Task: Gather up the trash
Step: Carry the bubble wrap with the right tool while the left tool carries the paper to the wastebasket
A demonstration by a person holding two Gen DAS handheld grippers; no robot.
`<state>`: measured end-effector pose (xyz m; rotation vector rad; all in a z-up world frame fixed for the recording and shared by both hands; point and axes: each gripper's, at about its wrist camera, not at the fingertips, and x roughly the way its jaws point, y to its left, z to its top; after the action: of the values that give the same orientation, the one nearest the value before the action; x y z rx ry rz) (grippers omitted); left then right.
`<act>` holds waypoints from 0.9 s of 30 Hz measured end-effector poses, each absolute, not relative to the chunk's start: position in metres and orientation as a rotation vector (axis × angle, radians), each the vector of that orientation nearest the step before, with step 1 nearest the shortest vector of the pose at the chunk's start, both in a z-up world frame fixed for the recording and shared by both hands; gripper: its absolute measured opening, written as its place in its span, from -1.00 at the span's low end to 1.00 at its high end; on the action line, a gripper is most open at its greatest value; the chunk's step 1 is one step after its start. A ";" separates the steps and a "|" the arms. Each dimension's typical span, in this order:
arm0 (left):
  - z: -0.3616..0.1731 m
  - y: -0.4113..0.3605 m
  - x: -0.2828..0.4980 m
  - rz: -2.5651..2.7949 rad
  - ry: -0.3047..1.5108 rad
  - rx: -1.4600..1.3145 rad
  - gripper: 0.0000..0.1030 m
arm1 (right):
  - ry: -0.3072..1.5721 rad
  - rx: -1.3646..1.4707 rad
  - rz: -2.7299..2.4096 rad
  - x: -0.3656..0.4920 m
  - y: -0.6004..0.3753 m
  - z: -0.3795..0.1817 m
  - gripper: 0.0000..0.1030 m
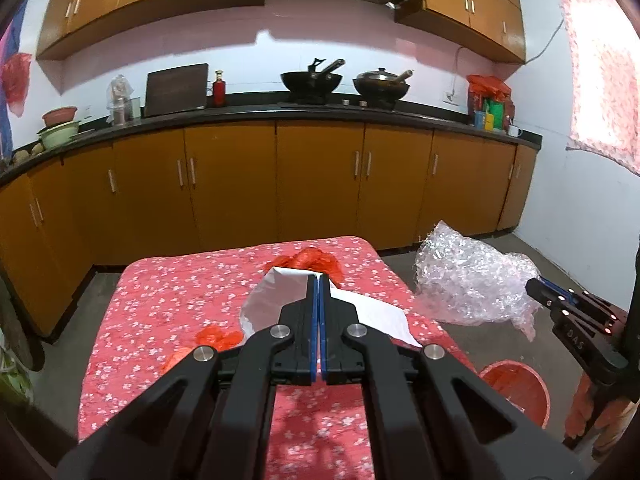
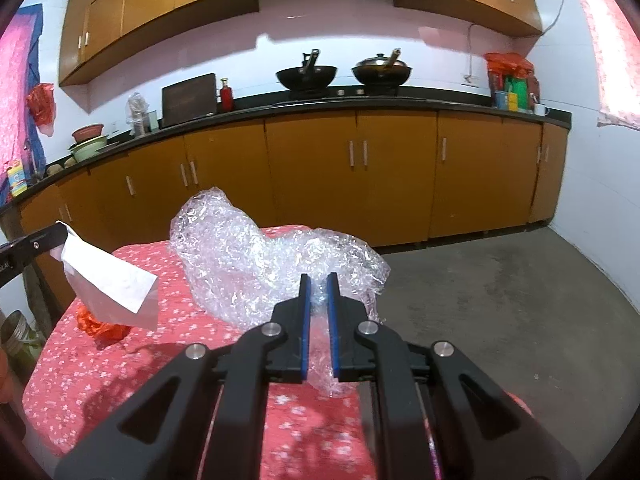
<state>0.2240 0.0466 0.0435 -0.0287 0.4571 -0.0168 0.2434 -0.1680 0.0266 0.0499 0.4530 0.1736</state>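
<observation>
bucket (image 1: 516, 392) half hidden, paper (image 1: 272, 300) partly covered

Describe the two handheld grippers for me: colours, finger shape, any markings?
Both match: the left gripper and right gripper are matte black plastic with angular linkage arms, silver round pivot pins and flat straight fingers faced with blue pads. Seen side-on, the right gripper carries white lettering and small red-lit dots. No cables or sleeves visible.
</observation>
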 end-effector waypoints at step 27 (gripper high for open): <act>-0.012 -0.159 0.256 -0.307 0.558 0.103 -1.00 | 0.530 0.138 -0.161 0.223 -0.349 -0.043 -0.82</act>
<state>0.2556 -0.1589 -0.0116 0.1026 0.5580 -0.3068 0.2233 -0.3489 -0.0432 0.1382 0.5299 -0.1606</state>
